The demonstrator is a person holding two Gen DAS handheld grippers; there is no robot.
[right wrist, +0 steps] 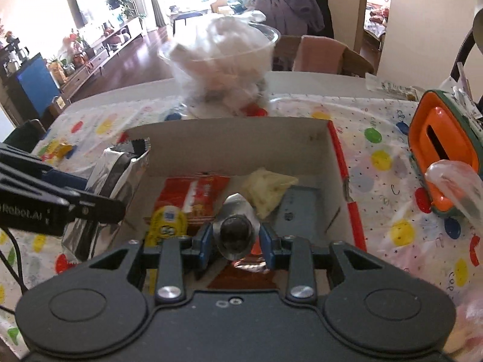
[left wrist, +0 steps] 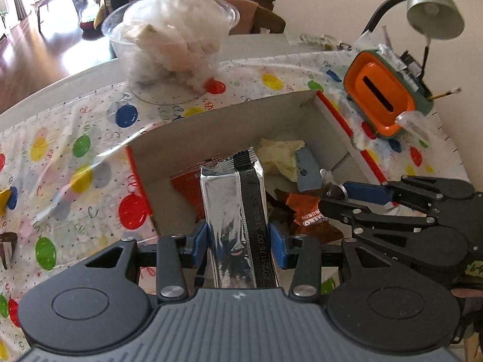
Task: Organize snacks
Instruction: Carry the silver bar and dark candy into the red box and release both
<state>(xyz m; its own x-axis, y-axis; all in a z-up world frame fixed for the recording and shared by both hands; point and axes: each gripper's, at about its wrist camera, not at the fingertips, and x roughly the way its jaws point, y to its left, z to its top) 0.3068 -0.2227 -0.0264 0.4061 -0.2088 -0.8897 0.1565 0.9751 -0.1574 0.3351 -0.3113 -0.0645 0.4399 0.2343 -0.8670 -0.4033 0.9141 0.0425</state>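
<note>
Both snacks look bound for the cardboard box (right wrist: 229, 144), so each should be lowered well past its rim before the fingers part. The left gripper (left wrist: 238, 238) clamps the silver foil packet (left wrist: 232, 211), which runs forward between its fingers above the box's near-left corner. The right gripper (right wrist: 237, 238) pinches a small foil-wrapped chocolate (right wrist: 235, 229) between its fingertips, over the snacks already inside.

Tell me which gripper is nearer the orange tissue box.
Right. The right gripper is over the cardboard box's half nearer the orange tissue box; the left gripper holds a silver packet farther away.
</note>
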